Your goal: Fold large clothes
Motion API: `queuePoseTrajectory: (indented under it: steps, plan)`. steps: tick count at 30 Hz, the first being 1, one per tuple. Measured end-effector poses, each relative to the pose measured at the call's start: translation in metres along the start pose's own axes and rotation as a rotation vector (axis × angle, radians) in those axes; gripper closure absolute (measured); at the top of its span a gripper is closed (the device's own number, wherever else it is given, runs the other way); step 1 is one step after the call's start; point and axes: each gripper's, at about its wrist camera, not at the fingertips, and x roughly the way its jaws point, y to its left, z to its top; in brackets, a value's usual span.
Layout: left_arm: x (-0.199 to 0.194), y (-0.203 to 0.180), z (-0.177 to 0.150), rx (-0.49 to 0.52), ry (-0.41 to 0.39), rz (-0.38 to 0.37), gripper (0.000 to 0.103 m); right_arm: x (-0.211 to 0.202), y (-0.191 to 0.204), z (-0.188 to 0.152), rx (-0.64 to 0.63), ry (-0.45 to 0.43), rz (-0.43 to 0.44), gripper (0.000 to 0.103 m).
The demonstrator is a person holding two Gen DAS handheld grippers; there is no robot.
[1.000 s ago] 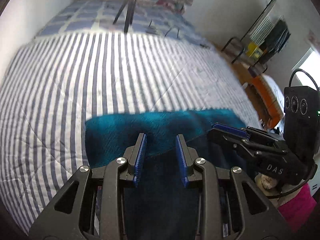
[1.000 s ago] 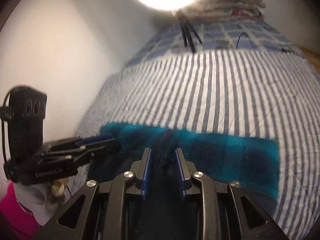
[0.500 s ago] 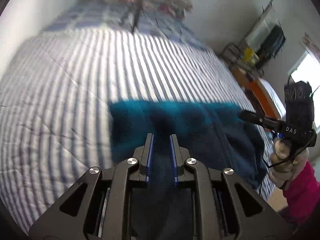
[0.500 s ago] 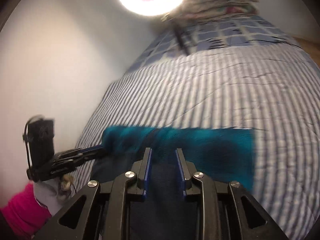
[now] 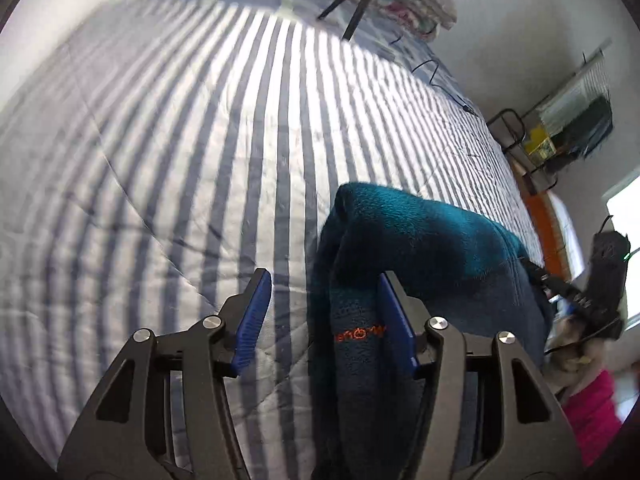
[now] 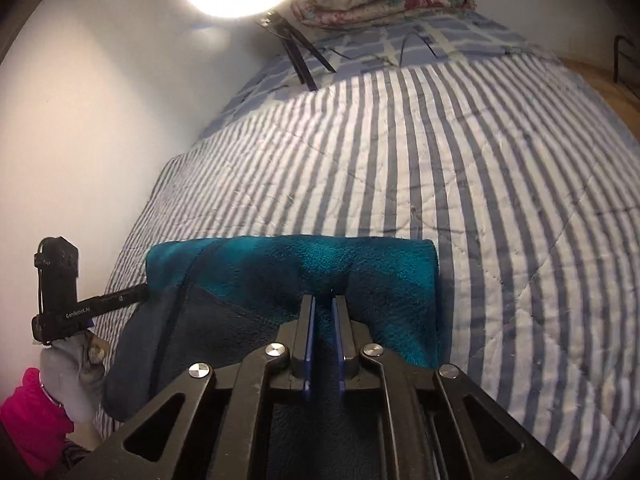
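Left wrist view: we find the left gripper (image 5: 324, 316) now spread wide, where half a second ago its fingers were clamped on the teal fleece garment (image 5: 420, 248); cloth only brushes one finger. Right gripper (image 6: 323, 340) remains clenched on the garment's folded edge, which lies on the striped bed (image 6: 500, 200). We judge this fold laid, release underway.
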Motion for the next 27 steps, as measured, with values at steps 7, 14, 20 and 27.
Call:
queuePoseTrajectory:
  steps: [7,14,20,27]
  plan:
    - [-0.055,-0.054,-0.024,0.146,-0.070,-0.034,0.047,-0.043,0.035,-0.027,-0.137,0.015,0.029,0.087]
    - [-0.021,-0.083,-0.076,0.277,0.072,0.021,0.054,-0.046,0.026,-0.072,-0.154,0.111,0.017,0.087]
    - [-0.008,-0.082,-0.093,0.315,0.065,0.027,0.052,-0.029,0.003,-0.095,-0.112,0.157,0.033,0.089]
    - [-0.056,-0.059,-0.105,0.193,0.048,-0.035,0.052,-0.069,0.016,-0.092,-0.145,0.130,0.058,0.084]
